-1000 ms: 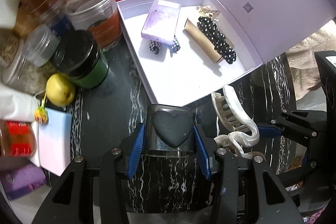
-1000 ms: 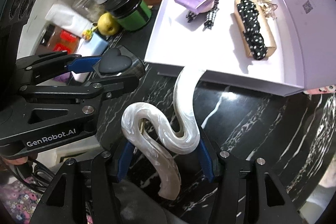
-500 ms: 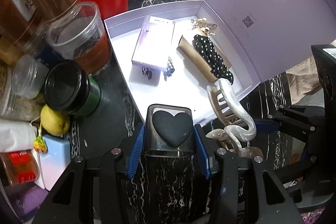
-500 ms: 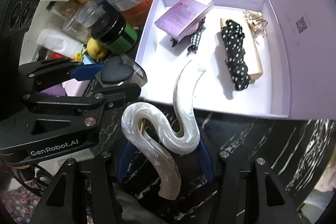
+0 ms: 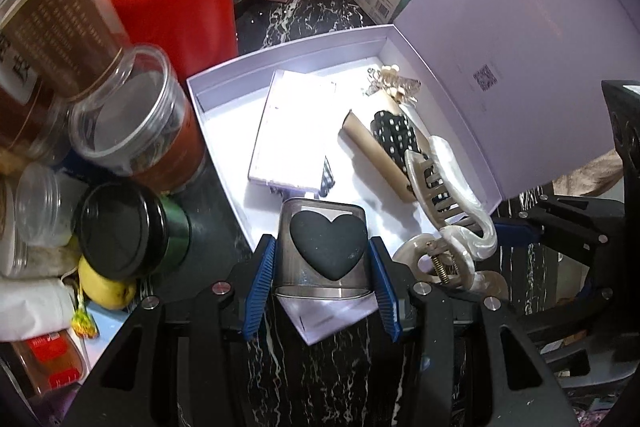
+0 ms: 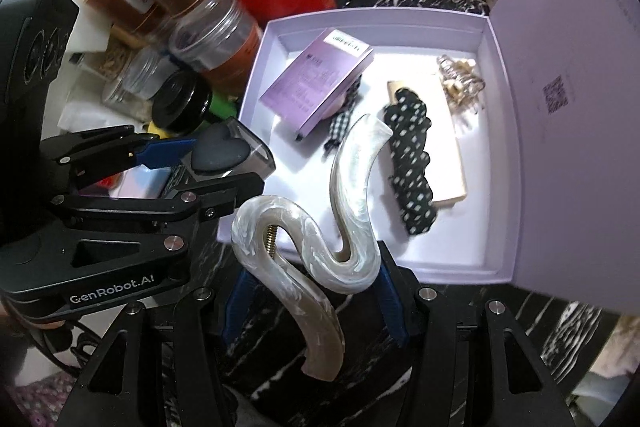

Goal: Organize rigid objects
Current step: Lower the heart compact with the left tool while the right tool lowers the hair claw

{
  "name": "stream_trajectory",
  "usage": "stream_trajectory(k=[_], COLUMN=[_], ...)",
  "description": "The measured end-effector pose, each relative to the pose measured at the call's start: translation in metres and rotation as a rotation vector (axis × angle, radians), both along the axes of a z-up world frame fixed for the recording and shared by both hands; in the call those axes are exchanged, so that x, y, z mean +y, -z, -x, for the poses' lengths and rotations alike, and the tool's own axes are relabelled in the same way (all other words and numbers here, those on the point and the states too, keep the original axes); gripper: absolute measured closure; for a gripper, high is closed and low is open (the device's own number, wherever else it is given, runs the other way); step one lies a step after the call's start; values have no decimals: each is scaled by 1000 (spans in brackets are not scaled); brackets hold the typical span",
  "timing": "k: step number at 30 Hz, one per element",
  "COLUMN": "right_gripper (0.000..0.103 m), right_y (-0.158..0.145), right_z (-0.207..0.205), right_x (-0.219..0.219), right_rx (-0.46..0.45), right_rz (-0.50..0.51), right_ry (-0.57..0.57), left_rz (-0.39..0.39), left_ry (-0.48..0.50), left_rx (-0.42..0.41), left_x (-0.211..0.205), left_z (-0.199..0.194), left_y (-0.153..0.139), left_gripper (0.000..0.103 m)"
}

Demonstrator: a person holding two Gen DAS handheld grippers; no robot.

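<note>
I hold two things over the open box

My left hand-held gripper (image 5: 324, 279) squeezes a small clear case with a black heart (image 5: 326, 247) over the near edge of the purple box (image 6: 256, 75). My right hand-held gripper (image 6: 310, 289) squeezes a shiny white hair claw (image 6: 348, 223), just to the right. In the box lie a purple card pack (image 6: 316, 83) and a black dotted bow (image 6: 410, 163). Jars (image 5: 136, 119) stand left of it on the dark tabletop (image 5: 340, 379)
</note>
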State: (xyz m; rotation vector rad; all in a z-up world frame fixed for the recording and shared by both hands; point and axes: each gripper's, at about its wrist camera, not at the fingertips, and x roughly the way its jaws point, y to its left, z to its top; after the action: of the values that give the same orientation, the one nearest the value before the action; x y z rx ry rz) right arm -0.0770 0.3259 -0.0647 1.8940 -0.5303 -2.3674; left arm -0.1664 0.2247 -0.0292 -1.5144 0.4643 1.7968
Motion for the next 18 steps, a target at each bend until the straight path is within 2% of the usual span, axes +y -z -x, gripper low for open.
stream_trajectory(k=[18], right_gripper=[48], right_y=[12], right_z=[20], right_x=[35], right_rx=[10], right_rz=[-81], right_ry=[4], left_rz=[26], left_ry=[-4], left_rx=[41], left_x=[32], left_z=[22], left_y=[20], left_gripper=[57])
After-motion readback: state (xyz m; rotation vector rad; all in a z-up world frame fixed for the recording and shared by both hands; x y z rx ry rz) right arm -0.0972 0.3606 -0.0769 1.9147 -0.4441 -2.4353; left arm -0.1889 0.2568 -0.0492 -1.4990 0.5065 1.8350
